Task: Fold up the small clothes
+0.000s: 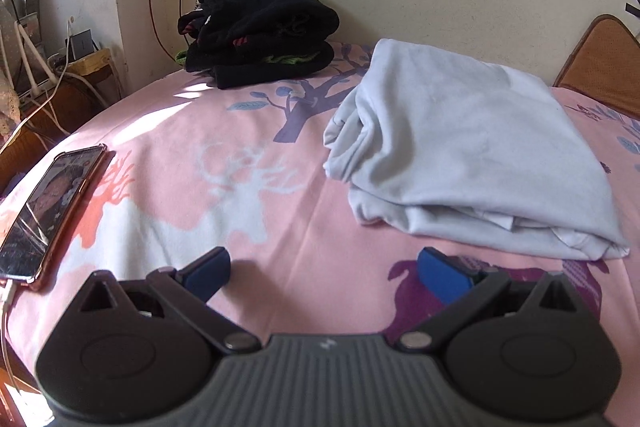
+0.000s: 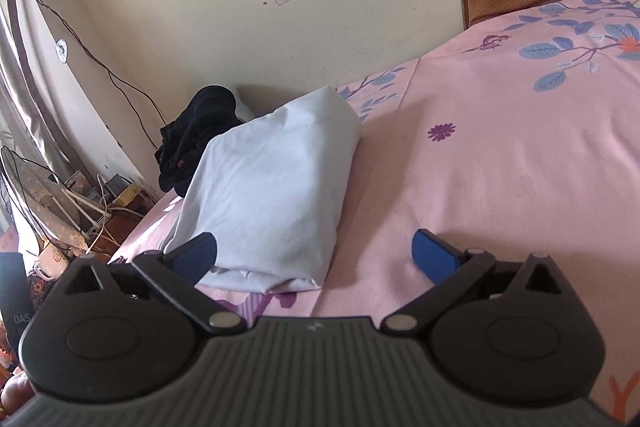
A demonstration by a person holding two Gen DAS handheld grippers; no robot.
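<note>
Nothing in either view served as a container; the clothes lay straight on your pink bedsheet [image 1: 180, 163]. Left to right in the left wrist view: a phone [image 1: 48, 203] at the bed's edge, a black clothes pile [image 1: 260, 31] by the wall, then the folded pale blue garment [image 1: 472, 155]. Your left gripper [image 1: 324, 273] stood spread wide, holding nothing. Only the right wrist view showed your right gripper [image 2: 316, 259], also wide apart, its left finger just in front of that garment's near corner.

Both tongs [image 1: 324, 269] [image 2: 314, 253] wide apart, empty
</note>
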